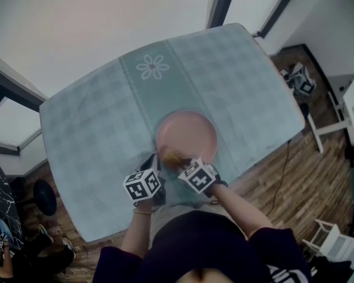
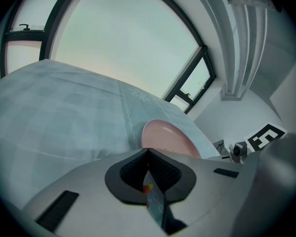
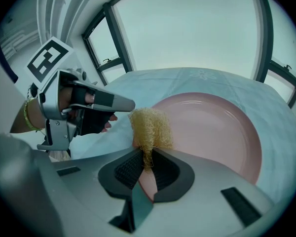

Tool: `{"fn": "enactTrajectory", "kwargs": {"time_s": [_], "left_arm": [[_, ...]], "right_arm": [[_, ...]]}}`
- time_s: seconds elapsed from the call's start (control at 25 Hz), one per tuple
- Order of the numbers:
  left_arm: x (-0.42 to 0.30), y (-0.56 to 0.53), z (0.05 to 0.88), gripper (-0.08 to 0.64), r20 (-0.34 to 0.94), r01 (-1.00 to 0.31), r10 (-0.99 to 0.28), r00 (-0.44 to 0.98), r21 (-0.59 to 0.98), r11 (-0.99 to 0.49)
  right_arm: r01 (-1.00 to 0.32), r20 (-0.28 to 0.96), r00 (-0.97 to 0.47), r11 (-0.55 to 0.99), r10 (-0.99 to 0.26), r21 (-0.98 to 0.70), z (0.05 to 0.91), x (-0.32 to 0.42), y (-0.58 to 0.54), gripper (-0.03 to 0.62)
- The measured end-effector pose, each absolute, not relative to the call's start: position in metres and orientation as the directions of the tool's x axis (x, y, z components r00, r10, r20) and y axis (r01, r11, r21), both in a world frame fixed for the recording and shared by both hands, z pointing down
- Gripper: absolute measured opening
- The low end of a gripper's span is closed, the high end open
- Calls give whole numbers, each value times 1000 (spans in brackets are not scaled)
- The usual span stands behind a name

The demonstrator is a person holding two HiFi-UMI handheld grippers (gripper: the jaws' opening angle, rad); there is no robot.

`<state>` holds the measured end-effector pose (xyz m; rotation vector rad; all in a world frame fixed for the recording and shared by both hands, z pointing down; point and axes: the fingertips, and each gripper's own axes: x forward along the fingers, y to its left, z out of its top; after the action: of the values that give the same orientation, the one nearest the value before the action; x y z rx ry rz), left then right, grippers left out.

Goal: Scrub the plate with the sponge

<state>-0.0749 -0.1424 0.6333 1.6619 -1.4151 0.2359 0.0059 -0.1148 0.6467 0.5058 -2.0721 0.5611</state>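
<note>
**Sponge at the plate's near-left rim, scrub not yet begun**

Head view, left to right. The left gripper sits at about 7 o'clock of the glossy round pink plate. Its own view shows the jaws pressed together with nothing between them. The tip is just beside the rim. Judged: parked there to steady the plate, not to grasp it.

The shaggy yellow fibre sponge is pinched at its lower end by the right gripper, with the jaws clamped on the fibres. Judged: gripped by the thin end so the bulk stays free to rub.

The sponge's long axis runs along the jaws. Its free end points to 12 o'clock in the right gripper view and sits over the plate's edge at 7 o'clock. I cannot tell whether the two touch.

The plate lies flat and face up on the table with a teal checked cloth, at 6 o'clock from the flower print
</note>
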Motion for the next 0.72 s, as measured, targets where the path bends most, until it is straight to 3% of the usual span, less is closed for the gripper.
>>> {"fn": "enactTrajectory", "kwargs": {"time_s": [0.72], "left_arm": [[-68,-145,637,5,664,-862,-666,340,503,61]], "right_arm": [[-645,836,-470,757,-282,-108,615,68,-171,43]]}}
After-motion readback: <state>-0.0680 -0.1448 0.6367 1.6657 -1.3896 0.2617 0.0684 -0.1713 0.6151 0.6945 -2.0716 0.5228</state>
